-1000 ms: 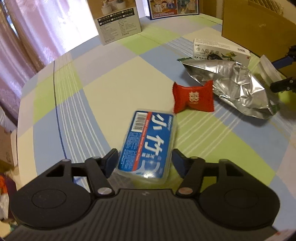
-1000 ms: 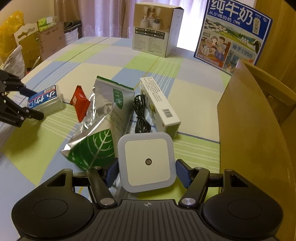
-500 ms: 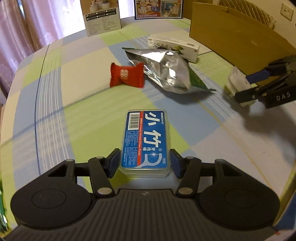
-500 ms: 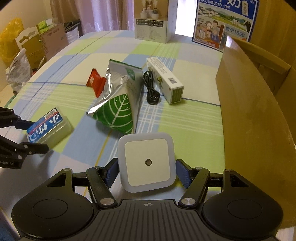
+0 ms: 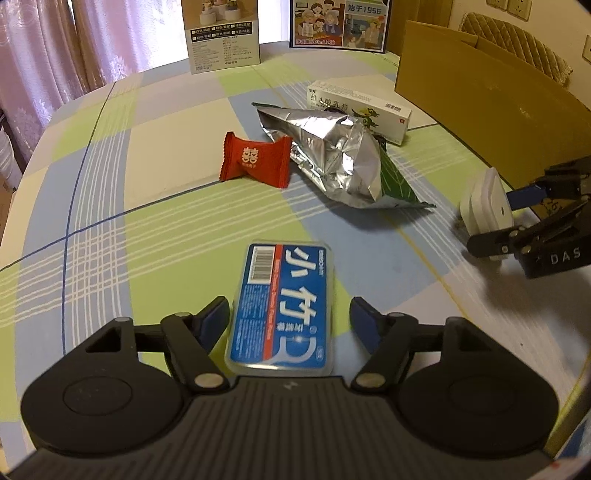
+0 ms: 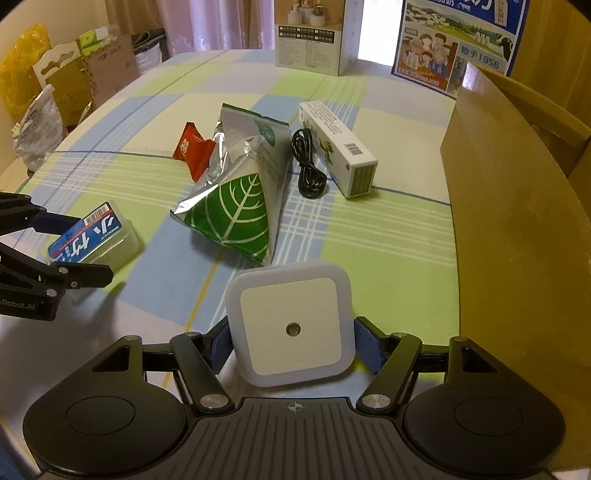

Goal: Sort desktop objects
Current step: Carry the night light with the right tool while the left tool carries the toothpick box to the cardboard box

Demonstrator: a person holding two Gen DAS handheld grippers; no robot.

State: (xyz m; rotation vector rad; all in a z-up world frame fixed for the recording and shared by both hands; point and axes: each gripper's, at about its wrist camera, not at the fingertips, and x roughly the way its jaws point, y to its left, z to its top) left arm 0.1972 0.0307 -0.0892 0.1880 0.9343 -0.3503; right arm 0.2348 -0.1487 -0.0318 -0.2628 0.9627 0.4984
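Note:
A blue floss-pick box (image 5: 282,306) lies on the checked tablecloth between the fingers of my left gripper (image 5: 290,314), which is open with gaps on both sides. It also shows in the right wrist view (image 6: 92,236). My right gripper (image 6: 291,336) is shut on a white square night light (image 6: 290,325); from the left wrist view the night light (image 5: 487,206) is held just above the table at right. A red candy (image 5: 255,160), a silver-green foil bag (image 5: 340,158), a white medicine box (image 5: 360,109) and a black cable (image 6: 308,166) lie mid-table.
A tall brown cardboard wall (image 6: 517,221) runs along the right side. A product box (image 6: 314,33) and a blue milk carton (image 6: 458,40) stand at the far edge. Bags and cartons (image 6: 44,92) sit beyond the table's left edge.
My left gripper has opened and let go of the floss-pick box, which now lies on the table. Both grippers pulled back toward the near edge, the night light still gripped.

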